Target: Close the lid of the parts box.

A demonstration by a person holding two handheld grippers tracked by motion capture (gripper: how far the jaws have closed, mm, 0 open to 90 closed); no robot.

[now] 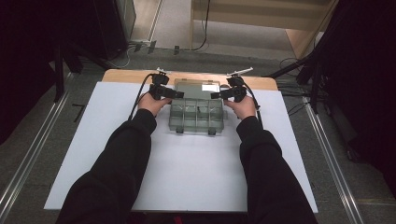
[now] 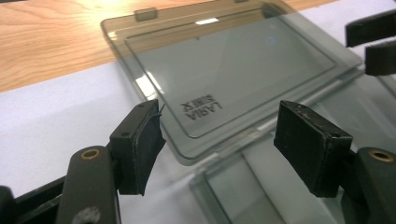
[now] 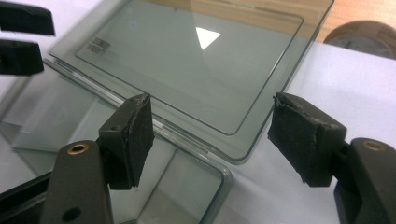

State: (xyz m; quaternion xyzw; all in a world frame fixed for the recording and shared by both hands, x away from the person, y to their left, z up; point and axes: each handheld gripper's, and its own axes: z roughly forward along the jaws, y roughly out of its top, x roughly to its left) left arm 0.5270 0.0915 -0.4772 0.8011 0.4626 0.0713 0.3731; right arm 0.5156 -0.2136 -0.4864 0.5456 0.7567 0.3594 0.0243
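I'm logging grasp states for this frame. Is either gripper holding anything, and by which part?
Nothing is held. The left gripper and right gripper are both open, jaws apart over the hinge corners of the clear box's opened lid.

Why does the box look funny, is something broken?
Nothing looks broken. The clear plastic box sits straight on the white board, and its lid is simply flipped open, lying flat behind it. The left gripper and right gripper are open at its two back corners.

The smoked transparent lid (image 2: 233, 70) carried moulded lettering, seen inverted in the left gripper view, reading approximately "LARIA SIMEX". A small printed label (image 3: 99, 45) on the lid was too blurred to read.
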